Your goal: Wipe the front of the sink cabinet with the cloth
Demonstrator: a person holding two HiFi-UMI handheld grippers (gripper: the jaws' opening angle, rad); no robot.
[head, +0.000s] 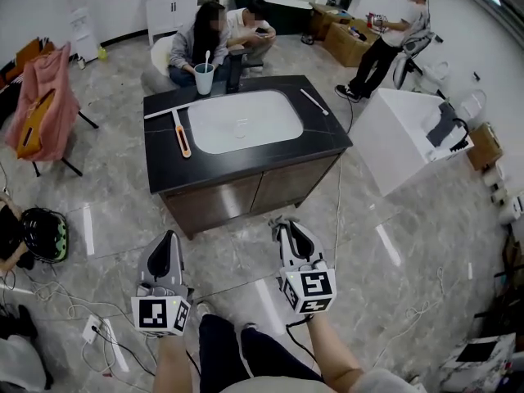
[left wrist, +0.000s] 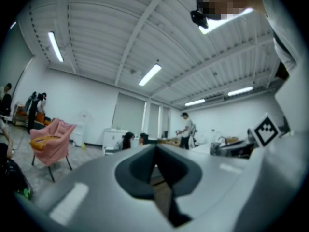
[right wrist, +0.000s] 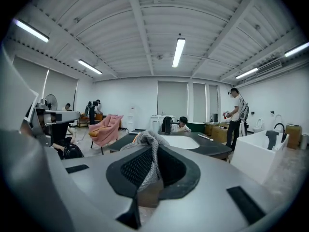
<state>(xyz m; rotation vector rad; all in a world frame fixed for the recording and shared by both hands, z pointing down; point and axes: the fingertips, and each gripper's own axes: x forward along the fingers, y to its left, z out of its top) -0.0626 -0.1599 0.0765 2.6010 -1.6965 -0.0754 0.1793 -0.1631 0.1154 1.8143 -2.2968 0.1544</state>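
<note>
The sink cabinet (head: 246, 193) has a black top, a white basin and brown doors that face me. It stands ahead of both grippers, with open floor between. My right gripper (head: 284, 223) points at the doors and is shut on a grey knitted cloth (right wrist: 148, 146), which bunches above its jaws (right wrist: 153, 164). In the head view a small grey tuft of the cloth (head: 281, 220) shows at the tips. My left gripper (head: 169, 237) is held lower left of the cabinet. Its jaws (left wrist: 155, 164) are shut with nothing between them.
On the cabinet top stand a cup (head: 203, 78) and an orange-handled tool (head: 182, 134). Two people sit behind the cabinet. A white tub (head: 409, 133) is at the right and a pink-draped chair (head: 45, 101) at the left. Cables (head: 102, 334) trail over the floor near my feet.
</note>
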